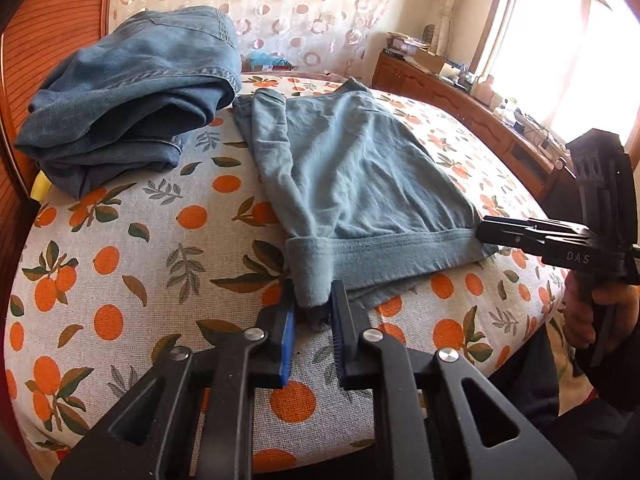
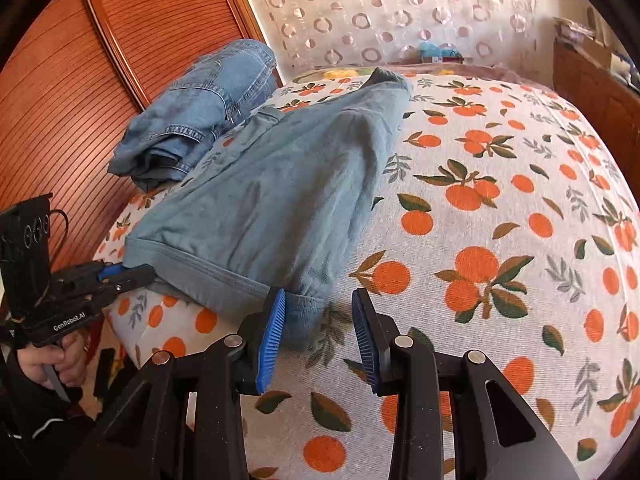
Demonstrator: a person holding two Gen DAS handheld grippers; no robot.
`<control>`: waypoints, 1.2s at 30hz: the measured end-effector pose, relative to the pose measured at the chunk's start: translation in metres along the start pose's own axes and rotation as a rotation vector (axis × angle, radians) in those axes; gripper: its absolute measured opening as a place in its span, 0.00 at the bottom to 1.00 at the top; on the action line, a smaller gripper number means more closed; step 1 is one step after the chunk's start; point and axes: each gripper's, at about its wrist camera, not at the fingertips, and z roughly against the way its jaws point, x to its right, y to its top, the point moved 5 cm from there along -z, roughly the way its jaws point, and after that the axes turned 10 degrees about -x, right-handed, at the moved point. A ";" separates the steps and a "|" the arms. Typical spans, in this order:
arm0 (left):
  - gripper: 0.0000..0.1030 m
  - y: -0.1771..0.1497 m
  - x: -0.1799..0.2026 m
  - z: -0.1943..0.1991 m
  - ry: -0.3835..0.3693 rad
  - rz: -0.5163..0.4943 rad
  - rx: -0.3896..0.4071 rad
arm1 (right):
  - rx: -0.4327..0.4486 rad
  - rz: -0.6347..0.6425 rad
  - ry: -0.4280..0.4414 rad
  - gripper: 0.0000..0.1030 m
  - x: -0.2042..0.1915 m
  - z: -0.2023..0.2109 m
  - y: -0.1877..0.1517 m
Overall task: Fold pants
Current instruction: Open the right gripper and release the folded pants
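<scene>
The grey-blue pants [image 1: 352, 168] lie folded near the bed's [image 1: 120, 280] front edge. Left gripper [image 1: 313, 312] pinches one hem corner; right gripper [image 2: 318, 320] stands apart around the other. Perhaps one fold remains.

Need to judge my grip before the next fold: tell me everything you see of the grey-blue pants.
The grey-blue pants look like soft knit fabric, folded into a flat, slightly wrinkled panel on the orange-print bedspread. A stitched band runs along the near edge. The left tool has one near corner between its pads; the right tool stands open at the other. The far end touches the folded jeans.
</scene>
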 end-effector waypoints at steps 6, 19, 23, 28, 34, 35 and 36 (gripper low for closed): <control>0.10 -0.002 0.002 0.001 0.008 -0.005 0.011 | -0.001 0.014 0.009 0.35 -0.006 -0.002 -0.002; 0.08 -0.014 0.049 0.016 -0.085 -0.103 -0.020 | 0.064 0.020 -0.003 0.09 0.005 0.049 -0.033; 0.10 -0.022 0.055 0.016 -0.087 -0.112 -0.036 | 0.039 0.012 -0.010 0.09 0.007 0.049 -0.050; 0.12 -0.022 0.046 0.022 -0.065 -0.104 -0.037 | 0.054 0.006 -0.016 0.13 0.007 0.056 -0.048; 0.25 -0.010 0.027 0.040 -0.012 -0.071 0.003 | 0.113 0.037 -0.093 0.16 0.010 0.076 -0.029; 0.27 -0.008 0.023 0.042 -0.006 -0.067 0.009 | 0.118 0.045 -0.105 0.17 0.009 0.076 -0.028; 0.31 -0.005 0.020 0.044 -0.002 -0.063 0.017 | 0.128 0.057 -0.119 0.18 0.008 0.077 -0.023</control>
